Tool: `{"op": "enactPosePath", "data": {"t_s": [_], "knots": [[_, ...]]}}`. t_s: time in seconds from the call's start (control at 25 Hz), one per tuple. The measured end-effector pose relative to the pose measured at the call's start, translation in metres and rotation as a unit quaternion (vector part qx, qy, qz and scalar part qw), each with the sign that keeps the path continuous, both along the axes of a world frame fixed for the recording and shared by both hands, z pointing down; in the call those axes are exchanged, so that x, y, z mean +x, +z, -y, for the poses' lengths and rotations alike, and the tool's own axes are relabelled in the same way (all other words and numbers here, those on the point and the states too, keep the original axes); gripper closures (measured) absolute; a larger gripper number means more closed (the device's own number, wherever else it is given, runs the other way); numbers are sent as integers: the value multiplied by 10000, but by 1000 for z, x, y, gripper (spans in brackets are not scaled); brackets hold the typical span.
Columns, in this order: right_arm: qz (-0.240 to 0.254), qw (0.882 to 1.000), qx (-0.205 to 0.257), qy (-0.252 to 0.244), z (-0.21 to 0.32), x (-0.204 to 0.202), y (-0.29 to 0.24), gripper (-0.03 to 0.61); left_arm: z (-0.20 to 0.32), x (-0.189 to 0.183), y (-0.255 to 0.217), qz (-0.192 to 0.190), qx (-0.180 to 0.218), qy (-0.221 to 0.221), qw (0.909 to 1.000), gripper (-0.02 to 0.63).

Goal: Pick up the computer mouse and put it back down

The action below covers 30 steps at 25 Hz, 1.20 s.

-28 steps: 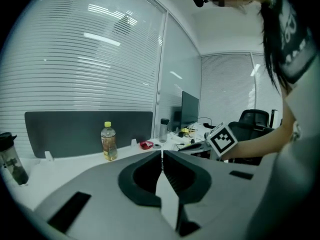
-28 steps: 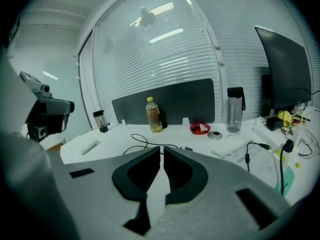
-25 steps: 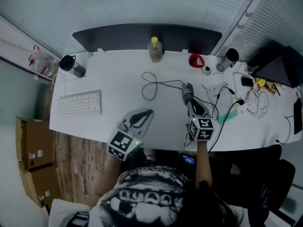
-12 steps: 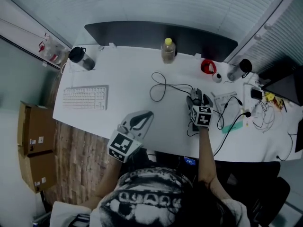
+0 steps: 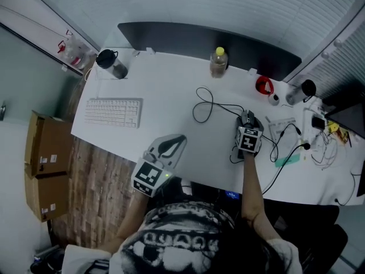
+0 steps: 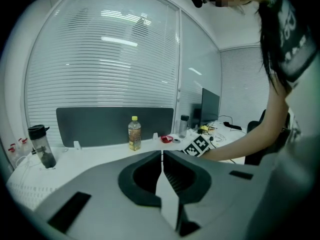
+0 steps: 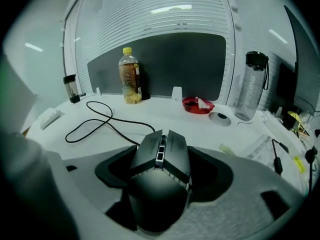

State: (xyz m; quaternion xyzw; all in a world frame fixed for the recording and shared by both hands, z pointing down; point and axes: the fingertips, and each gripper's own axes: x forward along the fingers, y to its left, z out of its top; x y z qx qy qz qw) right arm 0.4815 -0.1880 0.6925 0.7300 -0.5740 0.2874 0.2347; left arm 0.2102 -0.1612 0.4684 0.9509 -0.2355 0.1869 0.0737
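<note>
One computer mouse [image 7: 159,194] lies on the counter [image 5: 171,96], right of centre in the head view. It sits between the spread, closing jaws of the right gripper [image 7: 163,164], whose pads are clear of it. The left gripper [image 6: 161,169] is pressed together and empty, at lower centre. Also present: one keyboard [image 5: 113,112] and three bottles [image 5: 111,64].

We look down on a white desk [image 5: 171,104] with a dark divider panel [image 5: 188,36] along its far edge. Behind it are windows with closed horizontal blinds [image 6: 100,64], where ceiling lights [image 6: 120,41] reflect. Wood-plank floor [image 5: 105,193] shows off the desk's near left corner, beside stacked cardboard boxes [image 5: 43,164].
</note>
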Motion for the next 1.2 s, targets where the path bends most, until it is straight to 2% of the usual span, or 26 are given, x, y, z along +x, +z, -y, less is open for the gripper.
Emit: {"op": "enactPosePath", "data": {"t_s": [0.36, 0.52, 0.76, 1.0, 1.2], "knots": [[71, 9998, 160, -71, -9, -11, -12, 273, 4, -30, -7, 60, 120, -54, 9999, 603], [-13, 9990, 348, -286, -13, -25, -35, 273, 1, -44, -5, 83, 90, -22, 9999, 603], [-148, 9932, 756, -869, -10, -70, -89, 273, 4, -67, -8, 21, 129, -37, 9999, 603], [79, 9827, 1357, -1258, -2, -124, -149, 273, 8, -96, -11, -71, 172, -135, 9997, 603], [83, 9728, 1676, -1597, 6, -169, -191, 273, 15, -128, -10, -146, 166, -330, 9992, 603]]}}
